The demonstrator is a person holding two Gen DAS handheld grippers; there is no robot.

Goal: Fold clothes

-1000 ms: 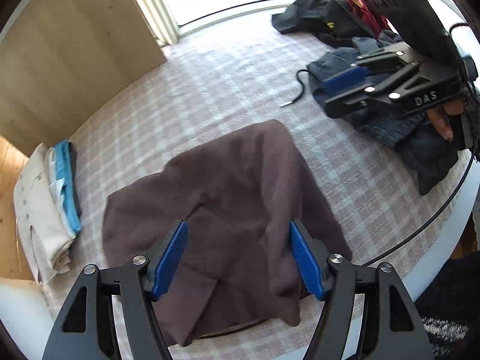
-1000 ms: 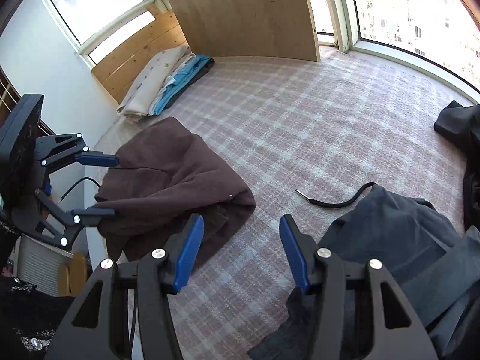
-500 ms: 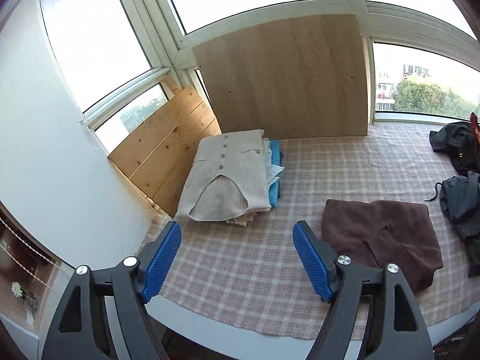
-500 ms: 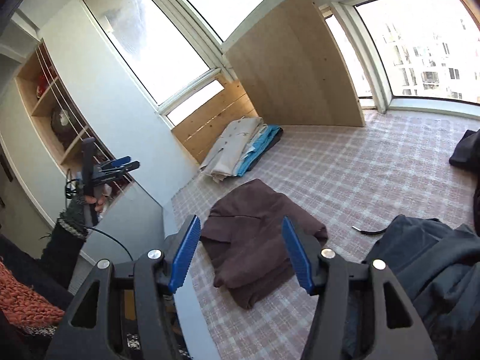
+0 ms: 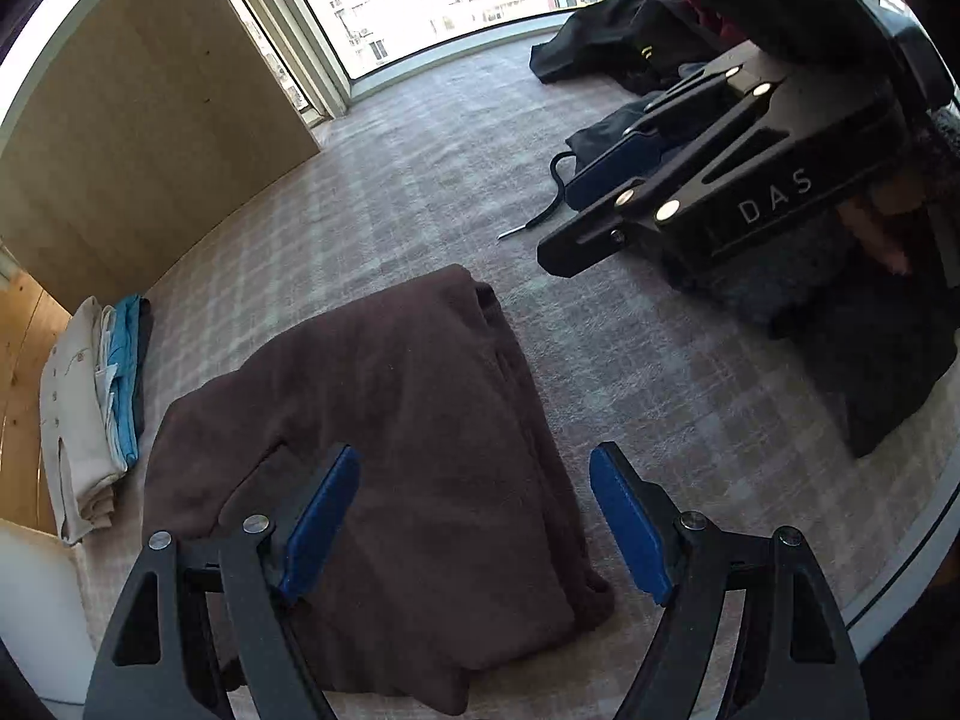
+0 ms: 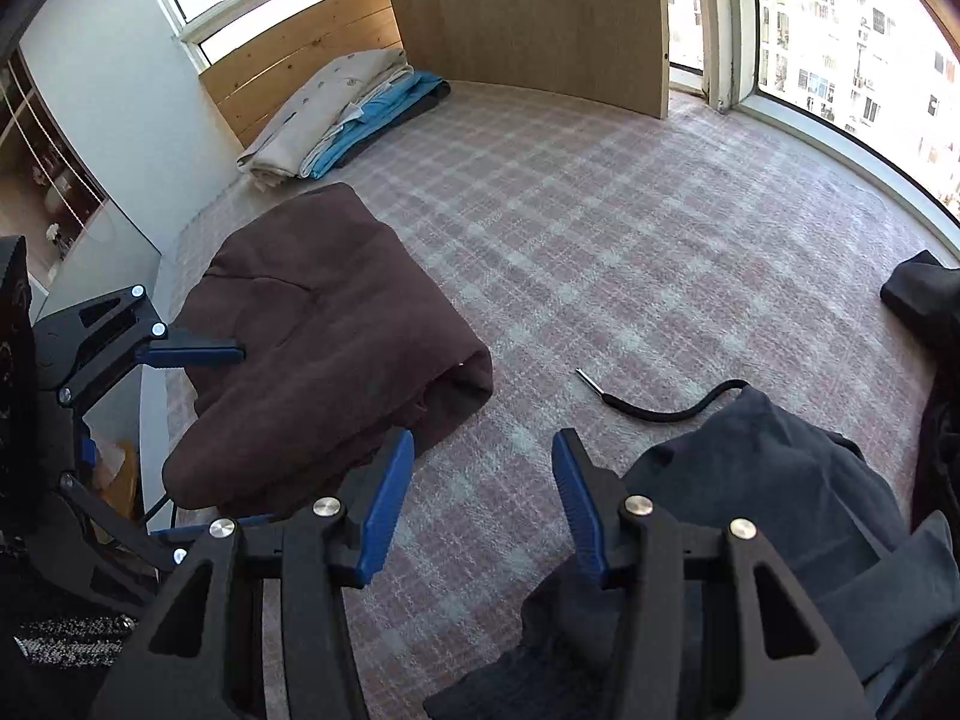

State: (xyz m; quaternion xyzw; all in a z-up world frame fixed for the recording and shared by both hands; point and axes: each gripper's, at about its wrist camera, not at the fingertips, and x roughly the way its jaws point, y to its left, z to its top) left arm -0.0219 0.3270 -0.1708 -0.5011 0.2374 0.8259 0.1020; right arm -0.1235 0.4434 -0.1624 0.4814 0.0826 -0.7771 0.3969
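A brown garment (image 5: 390, 450) lies folded into a thick bundle on the plaid cover (image 5: 630, 372). My left gripper (image 5: 474, 480) hovers open just above its near half, with nothing between the pads. From the right wrist view, the brown garment (image 6: 324, 348) sits to the left, with the left gripper (image 6: 246, 435) open over its near edge. My right gripper (image 6: 480, 456) is open and empty above bare cover, between the brown bundle and a crumpled dark grey garment (image 6: 780, 510). The left wrist view shows the right gripper (image 5: 558, 210) open above that dark heap.
A stack of folded clothes (image 6: 348, 114), cream on top and blue below, rests by the wooden boards (image 6: 528, 18). A black drawstring (image 6: 654, 414) trails from the grey garment. More dark clothes (image 5: 612, 54) lie by the window. The white platform edge (image 5: 900, 570) runs close on the right.
Both grippers swung up and back half a second ago, then came down again over the clothes. The brown garment now lies in a tidier, squarer fold than one second ago.
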